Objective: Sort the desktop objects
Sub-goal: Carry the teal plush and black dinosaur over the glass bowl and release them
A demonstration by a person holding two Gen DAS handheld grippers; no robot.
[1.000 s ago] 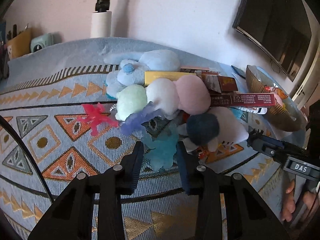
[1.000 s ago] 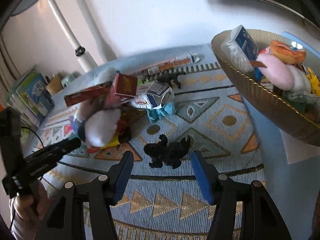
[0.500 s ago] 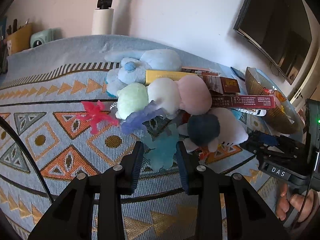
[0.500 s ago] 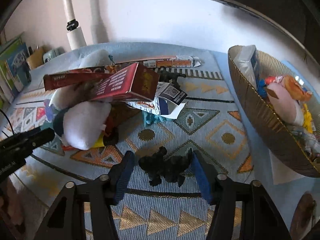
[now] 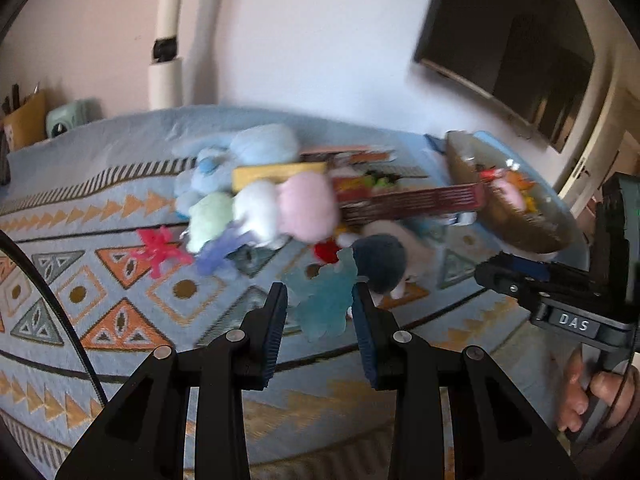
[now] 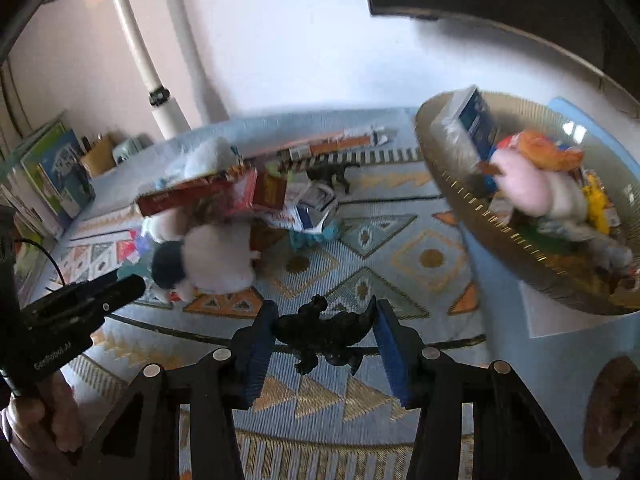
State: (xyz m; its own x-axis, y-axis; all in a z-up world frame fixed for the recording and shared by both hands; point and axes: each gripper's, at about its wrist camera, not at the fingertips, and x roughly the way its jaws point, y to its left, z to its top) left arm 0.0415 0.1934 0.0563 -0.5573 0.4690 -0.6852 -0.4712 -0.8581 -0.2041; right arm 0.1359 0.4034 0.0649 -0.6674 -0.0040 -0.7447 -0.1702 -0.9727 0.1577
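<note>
L wrist view
- L gripper (image 5: pixel 319 314): bottom centre of frame, fingers clamped on teal rubbery toy (image 5: pixel 326 298); pads touch both its flanks.
- Teal toy: centre of frame, just above the fingertips, over the patterned cloth (image 5: pixel 120 280); whether it rests on the cloth or is lifted, can't tell (blur).
- Toy pile: mid-frame, upper centre. Green plush ball (image 5: pixel 208 218), white plush ball (image 5: pixel 256 208), pink plush ball (image 5: pixel 306 206) side by side, touching; light blue plush (image 5: pixel 244 154) behind them.
- Red starfish-like toy (image 5: pixel 160 246): left of centre, on cloth, just beside purple toy (image 5: pixel 218 250).
- Dark blue plush (image 5: pixel 380 262): right of the teal toy, touching it.
- Long red box (image 5: pixel 412 202): centre right, tilted, lying on top of the pile.
- Basket (image 5: pixel 516 220): right of frame, holds mixed items, blurred.
- R gripper (image 5: pixel 496 276): far right edge, seen side-on w/ "DAS" label; fingers' state not readable here.

R wrist view
- R gripper (image 6: pixel 324 334): bottom centre, fingers gripping black dinosaur figure (image 6: pixel 326 334); blue pads press its head end and tail end.
- Black dino: held crosswise betw. the pads, legs hanging down, raised above the cloth (image 6: pixel 400 240).
- Basket (image 6: pixel 460 208): upper right, gold-rimmed, full of items incl. blue box (image 6: pixel 478 120), pink plush (image 6: pixel 520 180).
- Pile: left of centre; white plush (image 6: pixel 218 258) under red box (image 6: pixel 200 196).
- Second dark dino (image 6: pixel 332 172): upper centre, standing on cloth.
- L gripper (image 6: pixel 120 286): left edge, side-on.
</note>
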